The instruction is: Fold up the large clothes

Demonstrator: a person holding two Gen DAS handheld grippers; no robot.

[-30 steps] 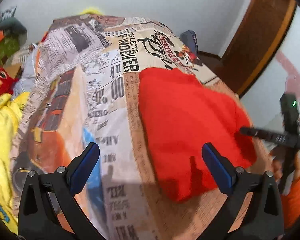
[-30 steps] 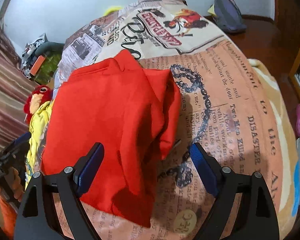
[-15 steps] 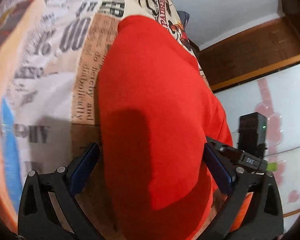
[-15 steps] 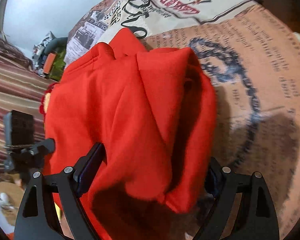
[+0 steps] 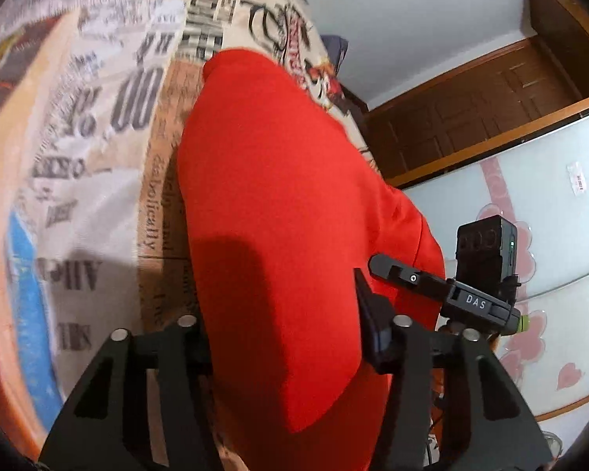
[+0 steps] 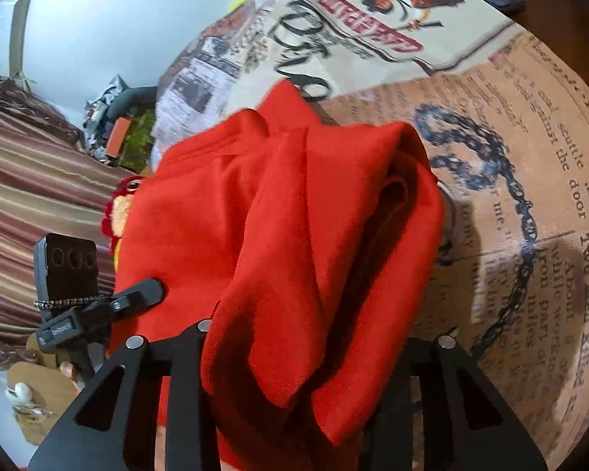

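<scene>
The red garment [image 5: 286, 212] lies bunched on your newsprint-pattern bedspread [image 5: 98, 125], its near hem at 6 o'clock running between both grippers' jaws, and your left gripper [image 5: 286, 337] & right gripper [image 6: 294, 353] are closing on it, pads prob. touching cloth, w/ striped curtain [image 6: 27, 204] at 9 o'clock.

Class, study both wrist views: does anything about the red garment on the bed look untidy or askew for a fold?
Yes. In the right wrist view the red garment is bunched into uneven ridges rather than lying flat on the printed bedspread. Both grippers, left and right, are closing with its cloth between them.
</scene>
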